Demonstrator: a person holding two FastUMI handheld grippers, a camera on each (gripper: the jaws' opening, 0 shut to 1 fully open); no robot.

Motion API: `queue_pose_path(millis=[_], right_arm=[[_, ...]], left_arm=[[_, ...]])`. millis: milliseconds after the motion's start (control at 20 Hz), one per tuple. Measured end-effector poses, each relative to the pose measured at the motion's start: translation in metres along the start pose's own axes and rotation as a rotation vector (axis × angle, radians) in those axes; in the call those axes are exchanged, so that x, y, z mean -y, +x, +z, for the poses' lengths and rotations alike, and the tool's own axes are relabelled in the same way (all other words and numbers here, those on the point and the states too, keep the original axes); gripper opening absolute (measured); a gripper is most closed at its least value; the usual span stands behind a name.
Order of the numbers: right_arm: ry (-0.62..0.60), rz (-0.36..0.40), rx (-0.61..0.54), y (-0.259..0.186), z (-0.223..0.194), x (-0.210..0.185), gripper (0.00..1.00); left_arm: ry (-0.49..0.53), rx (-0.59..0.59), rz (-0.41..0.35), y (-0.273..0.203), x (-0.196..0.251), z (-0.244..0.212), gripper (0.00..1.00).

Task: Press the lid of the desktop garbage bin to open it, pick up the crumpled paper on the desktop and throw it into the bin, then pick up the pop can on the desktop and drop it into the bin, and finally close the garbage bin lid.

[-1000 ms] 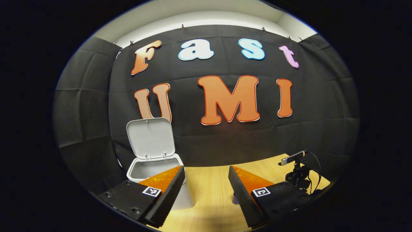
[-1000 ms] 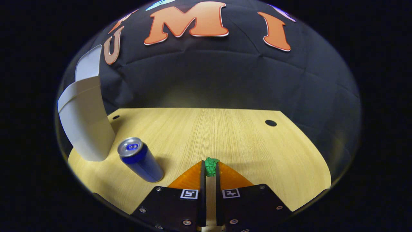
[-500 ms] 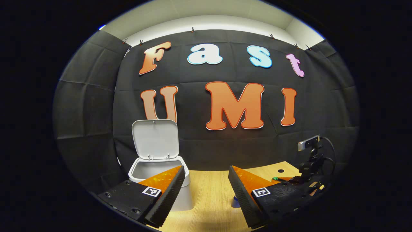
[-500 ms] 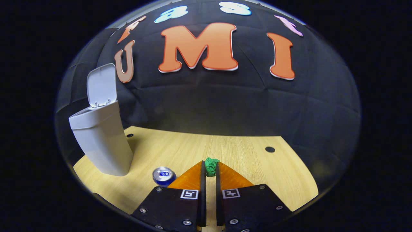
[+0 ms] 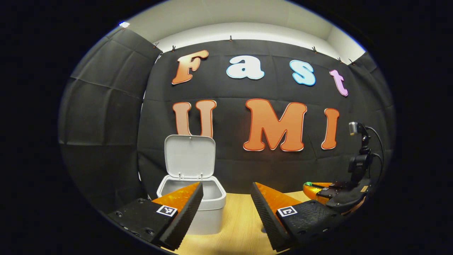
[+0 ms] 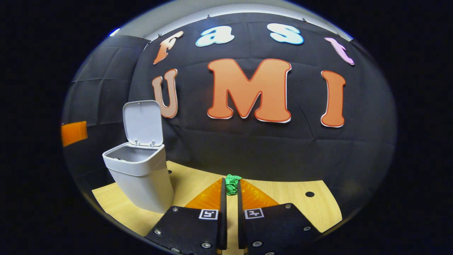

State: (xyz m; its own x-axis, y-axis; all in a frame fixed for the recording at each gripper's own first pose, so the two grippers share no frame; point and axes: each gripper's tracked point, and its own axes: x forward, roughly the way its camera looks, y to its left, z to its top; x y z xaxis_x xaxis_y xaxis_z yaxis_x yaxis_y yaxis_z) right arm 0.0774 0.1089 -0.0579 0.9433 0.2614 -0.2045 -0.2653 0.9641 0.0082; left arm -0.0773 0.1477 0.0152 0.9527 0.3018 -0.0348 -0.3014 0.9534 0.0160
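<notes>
Right gripper [image 6: 230,184] has risen off desktop [image 6: 283,193] with crumpled paper [image 6: 232,183] between its tips; its view, tilted down at table before, now looks level at wall. Pop can, earlier beside bin, dropped out of right gripper view. Bin [image 6: 139,173] moved nearer centre there, open mouth now visible. In left gripper view, right gripper [image 5: 311,186] climbed higher at right edge; bin [image 5: 198,198] shifted right behind left gripper's finger

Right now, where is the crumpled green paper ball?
In the right gripper view the crumpled green paper ball is pinched at the right gripper tips, above the wooden desk, right of the open white bin.
</notes>
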Motion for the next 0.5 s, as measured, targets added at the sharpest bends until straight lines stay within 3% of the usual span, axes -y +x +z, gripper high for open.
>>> queue_pose_path(millis=[500], right_arm=[[-0.010,0.154,0.056,0.015,0.048,-0.092,0.12]], left_arm=[[-0.006,0.019,0.153,-0.025,-0.079,-0.005,0.88]])
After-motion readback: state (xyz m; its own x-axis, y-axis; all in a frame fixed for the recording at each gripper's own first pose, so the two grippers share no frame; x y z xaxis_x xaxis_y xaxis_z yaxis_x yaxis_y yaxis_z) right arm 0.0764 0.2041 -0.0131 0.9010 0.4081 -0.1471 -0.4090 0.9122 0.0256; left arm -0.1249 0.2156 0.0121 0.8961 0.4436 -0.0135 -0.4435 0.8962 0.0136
